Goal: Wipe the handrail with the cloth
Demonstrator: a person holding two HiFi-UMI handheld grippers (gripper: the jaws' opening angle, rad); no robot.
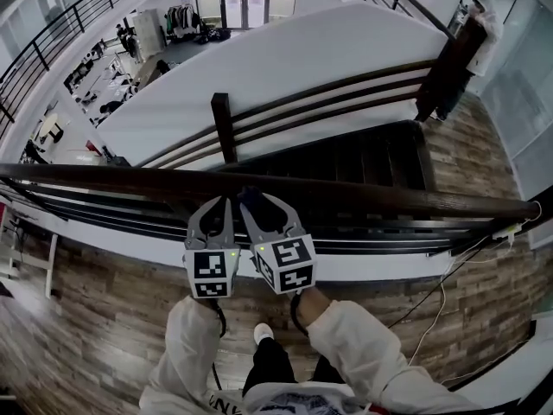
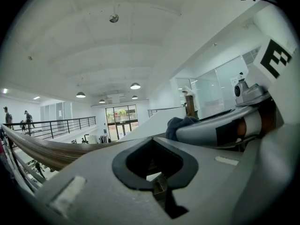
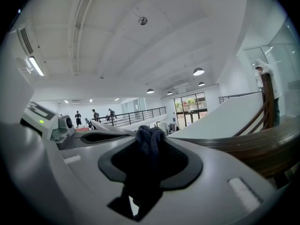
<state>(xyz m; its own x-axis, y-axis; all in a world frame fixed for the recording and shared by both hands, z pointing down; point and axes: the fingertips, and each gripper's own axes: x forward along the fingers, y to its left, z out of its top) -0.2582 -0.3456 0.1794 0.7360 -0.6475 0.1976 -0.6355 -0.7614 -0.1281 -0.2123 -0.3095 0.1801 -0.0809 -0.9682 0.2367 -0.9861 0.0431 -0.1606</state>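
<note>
A dark wooden handrail (image 1: 389, 199) crosses the head view from left to right. Both grippers are side by side at its near edge. My right gripper (image 1: 257, 201) is shut on a dark blue cloth (image 1: 253, 198), which rests against the rail. In the right gripper view the cloth (image 3: 150, 142) bunches up out of the shut jaws, with the handrail (image 3: 255, 144) running off to the right. My left gripper (image 1: 225, 204) is shut with nothing in it, just left of the cloth. The left gripper view shows the handrail (image 2: 42, 151) at left and the cloth (image 2: 180, 123) at right.
Beyond the rail a dark staircase (image 1: 363, 158) drops away, with lower rails and a post (image 1: 222, 126). A person in white (image 1: 479, 24) stands by the far post at top right. A cable (image 1: 441, 305) lies on the wood floor to my right.
</note>
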